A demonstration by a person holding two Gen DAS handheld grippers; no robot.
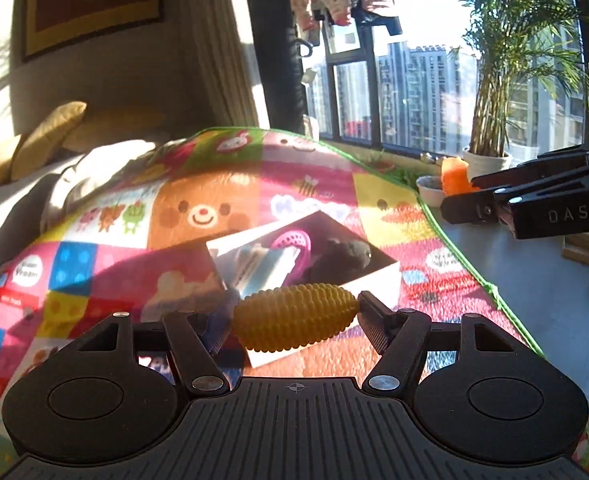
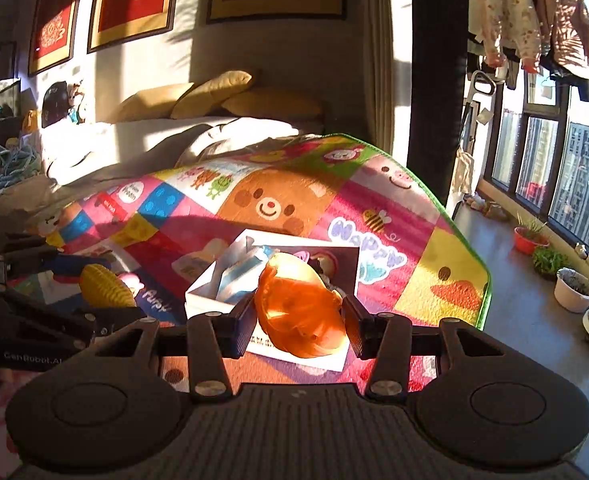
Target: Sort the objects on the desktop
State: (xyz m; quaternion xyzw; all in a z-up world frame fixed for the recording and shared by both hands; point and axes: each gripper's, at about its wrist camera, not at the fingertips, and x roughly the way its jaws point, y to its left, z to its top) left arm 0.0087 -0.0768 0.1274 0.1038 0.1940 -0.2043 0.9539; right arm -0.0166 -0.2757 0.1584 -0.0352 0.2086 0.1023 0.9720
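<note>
Left tongs (image 1: 292,322) clamp yellow corn toy (image 1: 294,316); right tongs (image 2: 299,326) clamp orange toy (image 2: 298,312). Step: carrying. Next: drop into white box (image 2: 210,292).

The left gripper (image 1: 294,322) is clamped on a yellow toy corn cob (image 1: 294,317), one pad on each end, holding it crosswise above the white box (image 1: 374,280). The right gripper (image 2: 299,320) is closed on an orange toy (image 2: 298,312), its pads pressing both sides, also above the white box. Each gripper shows at the edge of the other's view, side by side.
</note>
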